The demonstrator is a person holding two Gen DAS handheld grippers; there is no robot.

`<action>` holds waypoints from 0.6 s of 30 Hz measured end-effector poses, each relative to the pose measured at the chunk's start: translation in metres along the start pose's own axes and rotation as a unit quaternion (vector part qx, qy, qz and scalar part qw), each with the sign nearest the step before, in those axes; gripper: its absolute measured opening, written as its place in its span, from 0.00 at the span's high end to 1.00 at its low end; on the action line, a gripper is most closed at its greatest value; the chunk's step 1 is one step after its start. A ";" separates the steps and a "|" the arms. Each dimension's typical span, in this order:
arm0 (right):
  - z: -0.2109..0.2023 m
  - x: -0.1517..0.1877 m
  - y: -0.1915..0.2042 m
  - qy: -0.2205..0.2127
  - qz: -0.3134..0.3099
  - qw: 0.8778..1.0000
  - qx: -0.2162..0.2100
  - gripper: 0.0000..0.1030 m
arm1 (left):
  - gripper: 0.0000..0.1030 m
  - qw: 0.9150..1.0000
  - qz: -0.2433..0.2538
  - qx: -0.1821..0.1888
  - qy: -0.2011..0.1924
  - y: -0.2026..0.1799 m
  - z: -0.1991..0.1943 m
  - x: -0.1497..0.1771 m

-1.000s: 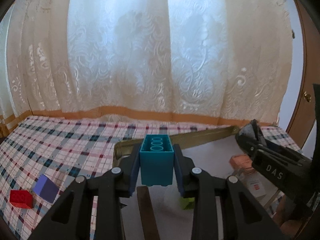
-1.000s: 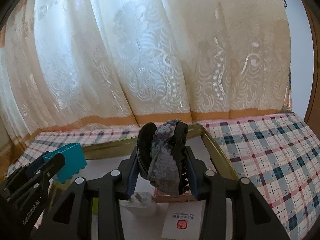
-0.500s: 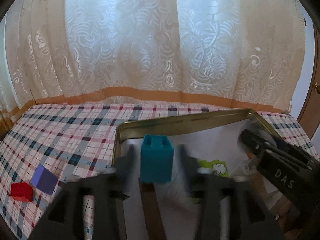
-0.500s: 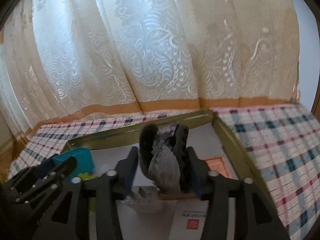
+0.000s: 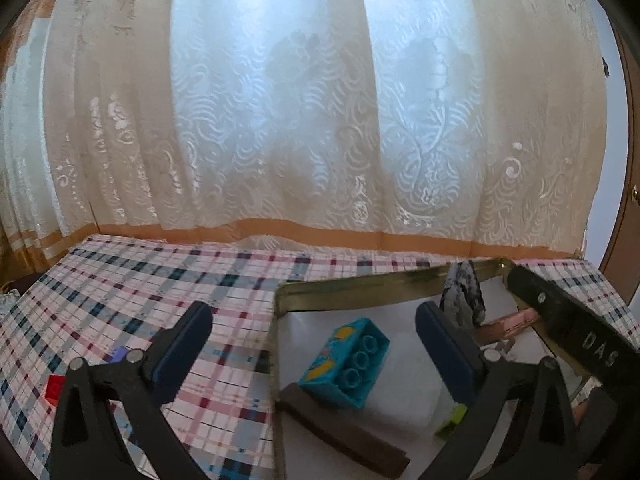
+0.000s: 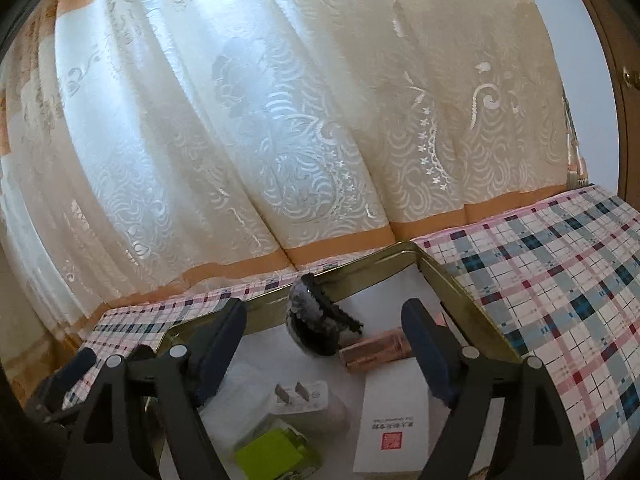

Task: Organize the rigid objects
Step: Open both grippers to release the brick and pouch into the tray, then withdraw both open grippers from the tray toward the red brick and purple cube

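Note:
A teal toy block (image 5: 344, 364) lies tipped on its side in the gold-rimmed tray (image 5: 360, 284), leaning on a brown bar (image 5: 340, 424). My left gripper (image 5: 312, 320) hangs above it, jaws opening wide and touching nothing. A dark speckled hair clip (image 6: 316, 324) rests in the tray (image 6: 460, 292) near its far rim. My right gripper (image 6: 326, 316) stands over it, jaws opening, pads clear of the clip. The clip (image 5: 464, 296) and the right gripper (image 5: 568, 328) also show at the right of the left wrist view.
Inside the tray lie a copper-pink box (image 6: 376, 350), a white plug adapter (image 6: 304, 394), a white card with a red seal (image 6: 394, 416) and a lime-green item (image 6: 272, 452). A red cube (image 5: 54, 388) and a purple cube (image 5: 118, 354) sit on the plaid cloth to the left. Lace curtains hang behind.
Both grippers opened. The teal block dropped from the left jaws into the tray and tipped over. The hair clip left the right jaws and settled by the tray's far rim.

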State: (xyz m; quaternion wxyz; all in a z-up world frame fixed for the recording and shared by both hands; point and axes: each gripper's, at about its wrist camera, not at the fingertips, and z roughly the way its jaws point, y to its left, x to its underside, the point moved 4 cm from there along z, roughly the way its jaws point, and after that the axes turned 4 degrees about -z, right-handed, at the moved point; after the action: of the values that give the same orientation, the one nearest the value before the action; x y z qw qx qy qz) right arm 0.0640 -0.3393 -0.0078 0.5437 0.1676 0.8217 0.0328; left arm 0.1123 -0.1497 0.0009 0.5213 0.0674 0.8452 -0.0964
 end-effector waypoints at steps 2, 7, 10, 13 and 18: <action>-0.006 0.002 0.005 -0.011 -0.005 1.000 0.007 0.21 | 0.00 1.000 -0.004 -0.003 -0.005 0.008 -0.004 0.000; -0.018 0.006 0.013 -0.038 -0.006 0.999 0.010 0.21 | 0.00 1.000 -0.001 -0.020 -0.019 0.025 -0.013 0.003; -0.025 0.008 0.018 -0.057 -0.013 0.998 0.012 0.21 | 0.00 0.999 0.002 -0.037 -0.032 0.037 -0.019 0.004; -0.033 0.010 0.023 -0.081 -0.019 0.996 0.013 0.21 | 0.00 0.997 0.004 -0.055 -0.047 0.050 -0.024 0.007; -0.040 0.014 0.035 -0.108 -0.035 0.993 0.032 0.21 | 0.00 0.996 0.011 -0.074 -0.056 0.067 -0.027 0.012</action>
State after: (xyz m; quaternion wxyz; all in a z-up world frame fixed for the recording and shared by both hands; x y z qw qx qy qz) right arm 0.0312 -0.2967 0.0040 0.6245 0.1585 0.7642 -0.0305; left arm 0.0978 -0.0777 -0.0039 0.5720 0.0322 0.8190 -0.0317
